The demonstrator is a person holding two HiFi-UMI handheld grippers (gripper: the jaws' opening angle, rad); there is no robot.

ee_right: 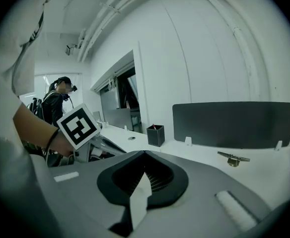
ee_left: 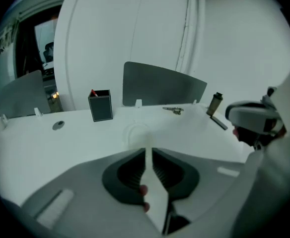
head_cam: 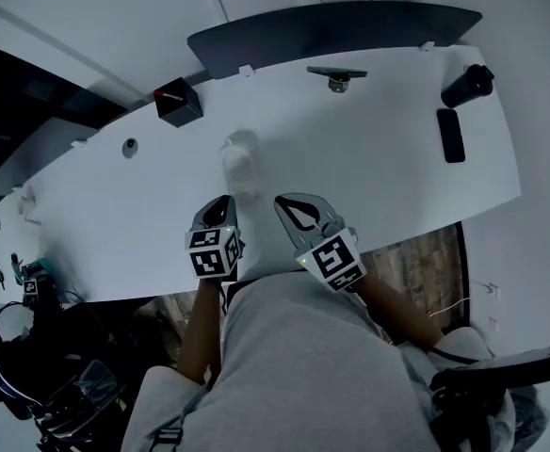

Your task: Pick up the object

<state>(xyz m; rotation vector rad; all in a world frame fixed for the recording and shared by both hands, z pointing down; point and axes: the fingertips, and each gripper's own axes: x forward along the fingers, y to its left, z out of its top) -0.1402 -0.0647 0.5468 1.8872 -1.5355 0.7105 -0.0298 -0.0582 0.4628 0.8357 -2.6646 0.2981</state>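
White object [head_cam: 240, 165] sits on the white table [head_cam: 379, 182], centre of the head view. It is pale and blurry against the tabletop, so I can't name it closer. It lies just beyond the tips of both my claws, nearer the left one, touching neither. In the left gripper view it is only a faint outline straight above the jaws.

My left gripper [ee_left: 147, 150] has its jaws pressed together with nothing between them. My right gripper [ee_right: 145, 154] is also pressed together and empty, and the left one's marker cube shows at the left of its view. Both hover over the near table edge, lower centre of the head view.

Black pen holder [head_cam: 178, 103] with a red tip poking out stands upper left of the object. Dark divider panel [head_cam: 331, 28] runs along the far edge at top centre. Small metal clamp [head_cam: 336, 76] sits just below it. Black cylinder [head_cam: 467, 86] is at upper right, with a black phone [head_cam: 451, 135] lying flat just under it. Round grommet [head_cam: 129, 146] is at the left.
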